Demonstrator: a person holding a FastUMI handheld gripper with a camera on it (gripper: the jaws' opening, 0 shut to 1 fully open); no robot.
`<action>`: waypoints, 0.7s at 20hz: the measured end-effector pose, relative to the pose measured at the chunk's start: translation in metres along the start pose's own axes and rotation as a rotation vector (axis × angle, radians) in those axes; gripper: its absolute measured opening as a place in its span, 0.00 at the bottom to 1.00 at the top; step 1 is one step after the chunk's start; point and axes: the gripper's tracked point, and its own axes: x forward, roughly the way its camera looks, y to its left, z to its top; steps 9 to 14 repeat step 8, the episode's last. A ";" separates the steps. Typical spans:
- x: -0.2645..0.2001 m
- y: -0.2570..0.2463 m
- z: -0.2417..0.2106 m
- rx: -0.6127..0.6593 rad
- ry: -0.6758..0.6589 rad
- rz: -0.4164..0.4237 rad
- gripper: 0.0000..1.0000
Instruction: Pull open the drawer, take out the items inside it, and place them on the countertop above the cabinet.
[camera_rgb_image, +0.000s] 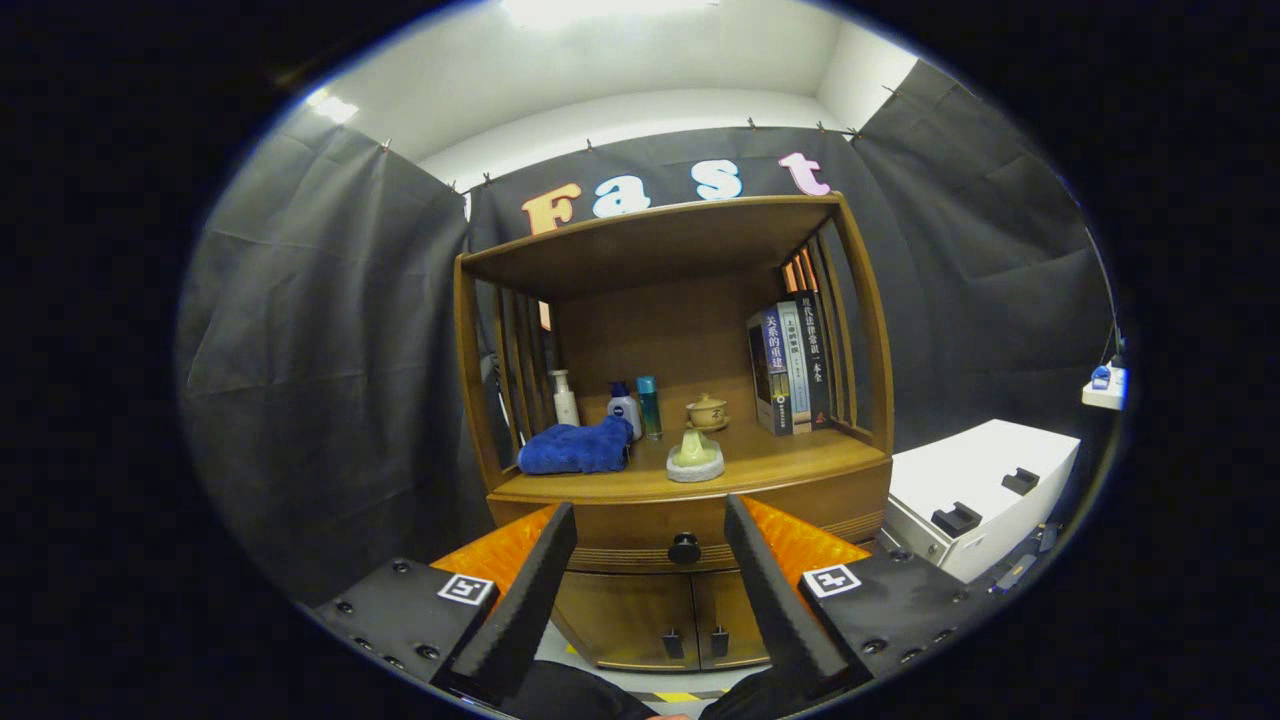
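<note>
Claw open, fingers spread wide, gripping nothing, aimed at wooden cabinet straight ahead. Drawer shut, seen between the fingers, its dark round knob centred in the gap, just beyond the fingertips, not touched. Drawer contents hidden; cannot tell what is inside. Below drawer, two lower doors closed, small dark handles side by side, also between the fingers. Counter above drawer, beyond the fingertips, already carrying things: blue towel bunched ahead of left finger; behind it white pump bottle; white bottle with blue cap and slim teal bottle standing just beside each other near the back panel, upright. Pale green item on round white base near the counter front edge, roughly in line with the gap between fingers. Small lidded tea cup on saucer behind it, apart. Row of books standing upright beyond right finger, leaning against slatted right side of cabinet. Upper shelf board above the counter. White box with dark handles off to the right of the cabinet, well apart from right finger. Dark sleeve low between the finger bases.
</note>
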 end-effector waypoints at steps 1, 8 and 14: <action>0.001 -0.003 0.002 0.000 -0.005 -0.009 0.97; -0.005 -0.010 0.015 -0.043 -0.037 -0.053 0.97; -0.005 -0.010 0.015 -0.043 -0.037 -0.053 0.97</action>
